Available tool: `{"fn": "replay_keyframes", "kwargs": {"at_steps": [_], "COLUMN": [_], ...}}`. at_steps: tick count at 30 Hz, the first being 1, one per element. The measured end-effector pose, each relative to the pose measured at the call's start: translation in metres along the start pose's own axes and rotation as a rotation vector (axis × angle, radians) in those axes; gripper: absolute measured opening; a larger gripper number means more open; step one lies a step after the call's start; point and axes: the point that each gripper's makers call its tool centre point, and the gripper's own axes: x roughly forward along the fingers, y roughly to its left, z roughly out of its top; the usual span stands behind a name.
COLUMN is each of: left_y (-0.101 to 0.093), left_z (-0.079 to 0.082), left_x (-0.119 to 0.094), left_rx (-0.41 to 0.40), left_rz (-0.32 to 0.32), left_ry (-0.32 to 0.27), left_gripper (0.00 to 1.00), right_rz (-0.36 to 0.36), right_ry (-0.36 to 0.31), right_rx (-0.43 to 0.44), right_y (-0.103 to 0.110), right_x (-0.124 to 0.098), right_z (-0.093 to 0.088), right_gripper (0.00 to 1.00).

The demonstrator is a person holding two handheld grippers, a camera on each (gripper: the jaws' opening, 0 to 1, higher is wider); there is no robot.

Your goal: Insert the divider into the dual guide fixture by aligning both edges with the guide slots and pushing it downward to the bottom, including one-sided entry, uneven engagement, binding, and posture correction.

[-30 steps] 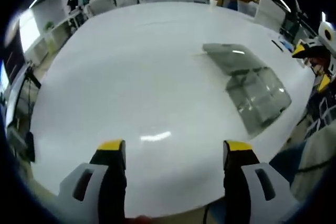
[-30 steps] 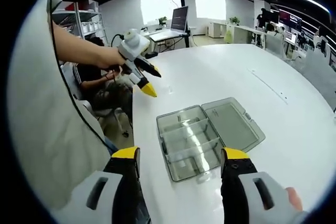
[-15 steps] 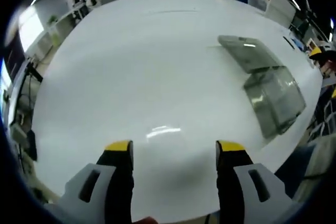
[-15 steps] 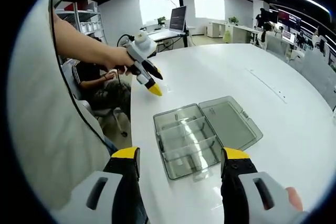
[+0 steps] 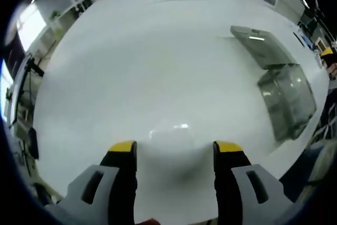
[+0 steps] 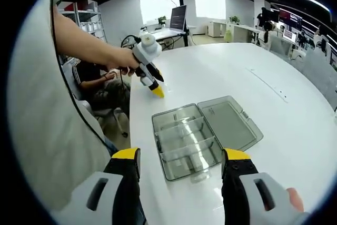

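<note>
So a clear plastic box is seen lying open on the white table, with its flat lid folded out to one side. In the right gripper view the box sits just beyond the right gripper, between the lines of its two yellow-tipped jaws. Those jaws are spread wide with nothing held between them. Thin clear partitions are seen standing across the box's tray, splitting it into a few compartments; whether one of them is the divider from the task can't really be told, and the guide slots are too small to be made out.

The left gripper is seen in the right gripper view too, held by a hand near the table's edge, well apart from the box, tips pointed down at the tabletop. In the left gripper view its own jaws are parted and empty, low over bare table, and the box is off to the right, near the table edge.

A seated person is visible behind the table.
</note>
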Motion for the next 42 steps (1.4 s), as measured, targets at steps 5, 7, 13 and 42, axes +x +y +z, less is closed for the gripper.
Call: {"fn": "replay_keyframes", "kwargs": {"at_steps": [5, 7, 13, 42], "left_y": [0.0017, 0.0011, 0.0007, 0.0061], "left_z": [0.0021, 0.0029, 0.0004, -0.0044], "left_x": [0.0030, 0.0024, 0.0016, -0.0019], "left_rx": [-0.025, -0.015, -0.042, -0.079], "left_rz": [0.014, 0.018, 0.012, 0.031], "left_ry": [0.012, 0.013, 0.014, 0.055], "left_gripper": [0.57, 0.56, 0.54, 0.30], "right_rz": [0.002, 0.003, 0.002, -0.002], "right_ry": [0.001, 0.001, 0.001, -0.003], "right_rx": [0.002, 0.003, 0.005, 0.001], "right_y": [-0.0002, -0.0005, -0.0013, -0.0014], "right_x": [0.0001, -0.0002, -0.0017, -0.0057], "right_z": [-0.0006, -0.0013, -0.0035, -0.0065], "right_gripper": [0.60, 0.59, 0.59, 0.58]}}
